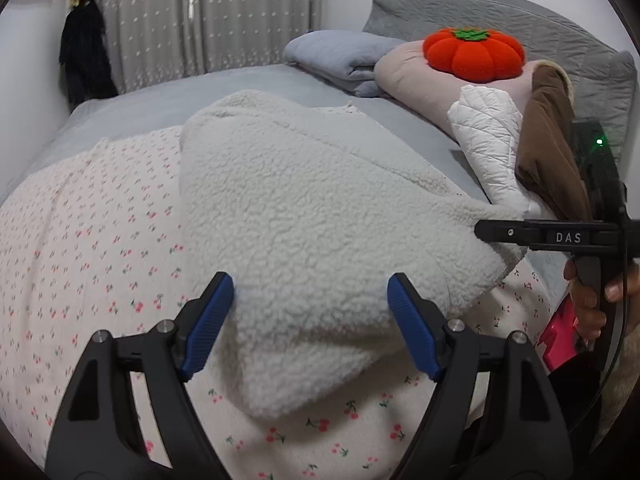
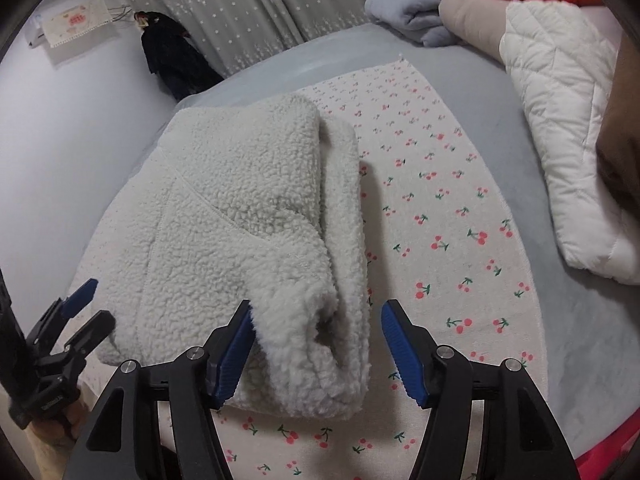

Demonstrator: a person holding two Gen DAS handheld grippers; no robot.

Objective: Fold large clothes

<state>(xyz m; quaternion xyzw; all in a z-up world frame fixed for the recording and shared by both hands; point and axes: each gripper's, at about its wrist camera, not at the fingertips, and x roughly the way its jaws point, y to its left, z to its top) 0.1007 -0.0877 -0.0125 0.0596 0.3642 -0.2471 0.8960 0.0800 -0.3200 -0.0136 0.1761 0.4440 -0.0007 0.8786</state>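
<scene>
From the left wrist, the left gripper (image 1: 310, 320) stands wide apart, pads clear of the fleece garment (image 1: 320, 208), whose near corner lies between and just ahead of the jaws on the cherry-print sheet (image 1: 80, 240). To its right, the other tool's black finger reads "DAS" (image 1: 568, 237).

From the right wrist, the right gripper (image 2: 316, 344) is also unclamped. The folded sleeve end lies between the jaws and brushes the left pad (image 2: 232, 356), while the other pad stands apart.

Risk, as I judge it: the thick pile could spring the fold open, or a pinch could snag only one layer and drag the stack askew.
</scene>
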